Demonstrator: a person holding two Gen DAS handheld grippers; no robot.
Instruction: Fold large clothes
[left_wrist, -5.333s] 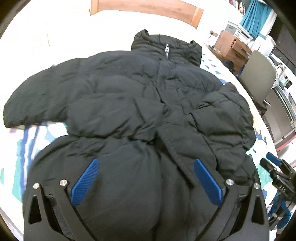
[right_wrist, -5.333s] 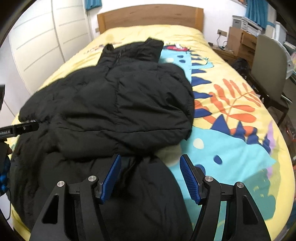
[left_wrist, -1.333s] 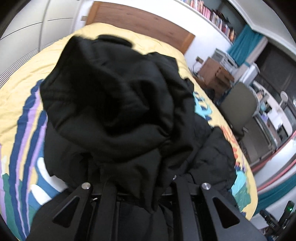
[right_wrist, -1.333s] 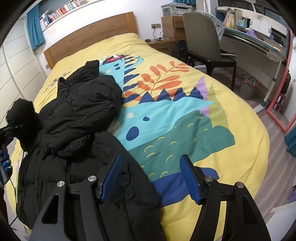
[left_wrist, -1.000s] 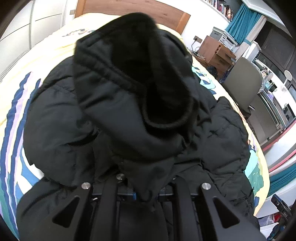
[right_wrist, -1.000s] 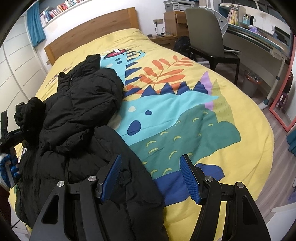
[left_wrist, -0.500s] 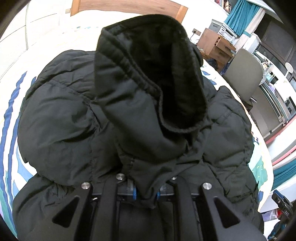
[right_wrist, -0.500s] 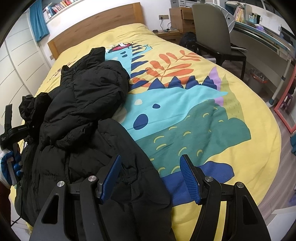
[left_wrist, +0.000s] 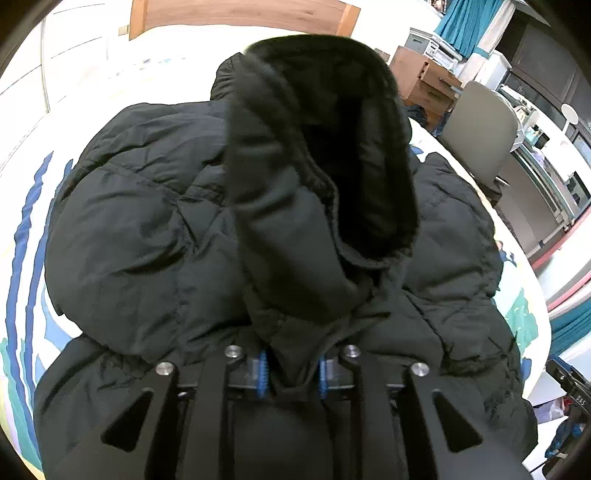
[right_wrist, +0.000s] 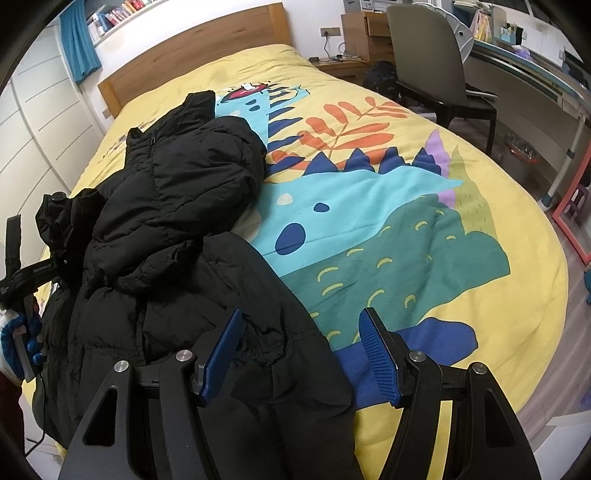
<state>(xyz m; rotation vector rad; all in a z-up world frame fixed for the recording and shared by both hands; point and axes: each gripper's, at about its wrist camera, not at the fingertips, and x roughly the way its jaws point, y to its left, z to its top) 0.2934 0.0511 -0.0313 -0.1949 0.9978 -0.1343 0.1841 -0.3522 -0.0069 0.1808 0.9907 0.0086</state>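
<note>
We see the black puffer jacket (right_wrist: 173, 236) lying on the near left part of the bed (right_wrist: 424, 206), its collar toward the wooden headboard (right_wrist: 192, 51) and its hem hanging over the bed's near edge. One sleeve (left_wrist: 317, 177) is lifted over the jacket's body, its open cuff facing the left wrist camera. The sleeve's fabric sits between the blue pads of the left gripper (left_wrist: 291, 373), whose fingers are easing apart while the cloth is still between them. The right gripper (right_wrist: 301, 354) hovers over the hem and the bed cover, its fingers spread wide with nothing grasped. At the left edge, a gloved hand (right_wrist: 22, 332) holds the left gripper's handle. A grey chair (right_wrist: 432, 59) stands beyond the bed.
</note>
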